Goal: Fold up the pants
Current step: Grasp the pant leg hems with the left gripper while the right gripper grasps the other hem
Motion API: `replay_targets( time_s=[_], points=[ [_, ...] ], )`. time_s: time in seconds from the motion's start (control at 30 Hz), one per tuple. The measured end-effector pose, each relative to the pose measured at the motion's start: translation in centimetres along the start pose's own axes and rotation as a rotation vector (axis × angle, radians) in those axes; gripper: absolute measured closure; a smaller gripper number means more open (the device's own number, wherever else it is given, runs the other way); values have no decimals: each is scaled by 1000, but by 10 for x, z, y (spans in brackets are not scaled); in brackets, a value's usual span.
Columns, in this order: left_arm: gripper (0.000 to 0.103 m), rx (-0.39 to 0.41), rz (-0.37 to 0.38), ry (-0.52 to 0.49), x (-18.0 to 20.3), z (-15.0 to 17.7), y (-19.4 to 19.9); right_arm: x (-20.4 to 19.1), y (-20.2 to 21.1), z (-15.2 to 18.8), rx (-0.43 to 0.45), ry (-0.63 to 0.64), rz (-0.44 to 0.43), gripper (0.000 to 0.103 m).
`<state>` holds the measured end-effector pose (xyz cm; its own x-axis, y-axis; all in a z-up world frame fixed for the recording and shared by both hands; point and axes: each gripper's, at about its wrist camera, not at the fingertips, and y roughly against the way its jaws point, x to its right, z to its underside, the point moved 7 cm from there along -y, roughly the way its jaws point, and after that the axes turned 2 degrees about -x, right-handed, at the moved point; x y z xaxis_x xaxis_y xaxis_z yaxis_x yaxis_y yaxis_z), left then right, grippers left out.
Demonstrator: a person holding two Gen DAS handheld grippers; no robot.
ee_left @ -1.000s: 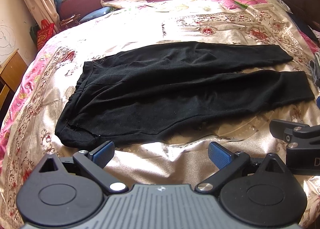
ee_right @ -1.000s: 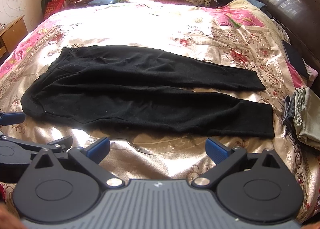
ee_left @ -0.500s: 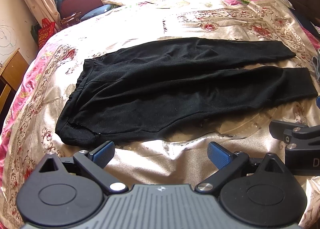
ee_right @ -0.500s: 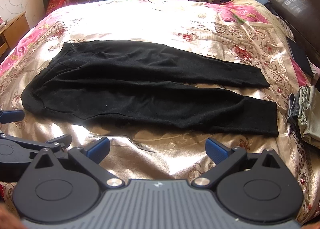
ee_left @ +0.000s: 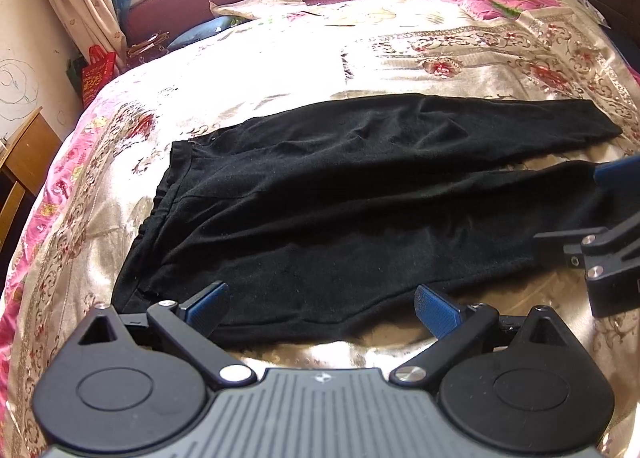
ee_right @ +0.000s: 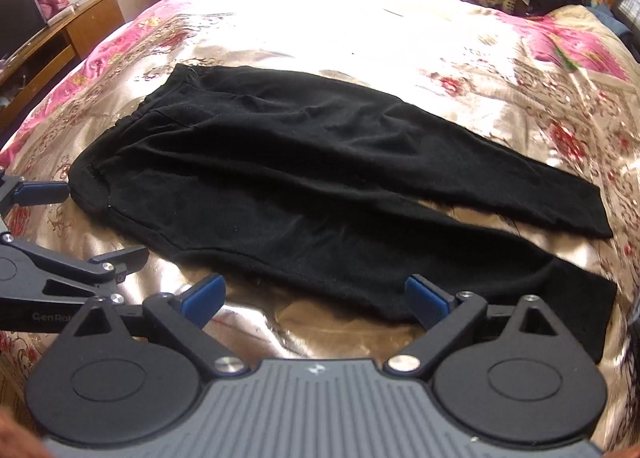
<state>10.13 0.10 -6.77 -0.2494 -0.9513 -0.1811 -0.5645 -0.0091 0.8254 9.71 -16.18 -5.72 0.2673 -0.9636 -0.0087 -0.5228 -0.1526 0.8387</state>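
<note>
A wide bed fills the room, spread with a glossy cream-and-pink floral satin bedspread (ee_left: 460,54), a maroon headboard and curtains beyond it and a small wooden side table (ee_right: 76,30) off to one side. Sunlight washes out the far middle of the cover.

Flat on the bedspread, straight ahead of both tools, lies a pair of soft black knit pants (ee_left: 360,198). Its long axis runs crosswise to the direction the fingers point: waistband out to the left, both cuffs out to the right, the two legs parted in a narrow V with the far leg angled away.

The left gripper (ee_left: 322,304) hovers with its blue-padded fingers spread wide, and the near edge of the hip section lies just in front of and between them. The right gripper (ee_right: 314,298) is likewise spread wide, facing the near leg; its right finger sits close against that leg's lower hem edge. Neither holds any cloth.

So the left tool is the nearer one to the waistband corner, the right tool to the near cuff. I would judge the first fold brings the near leg over the far one, which calls for both to bite the near edge and carry it away from them together.
</note>
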Motion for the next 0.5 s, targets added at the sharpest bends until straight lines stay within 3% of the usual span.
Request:
replay_targets(
  time_s=[0.3, 0.5],
  points=[
    [0, 123, 81, -226, -75, -99, -92, 13, -96, -123, 35, 179, -65, 8],
    [0, 104, 26, -333, -145, -147, -183, 18, -181, -184, 11, 247, -38, 14]
  ],
)
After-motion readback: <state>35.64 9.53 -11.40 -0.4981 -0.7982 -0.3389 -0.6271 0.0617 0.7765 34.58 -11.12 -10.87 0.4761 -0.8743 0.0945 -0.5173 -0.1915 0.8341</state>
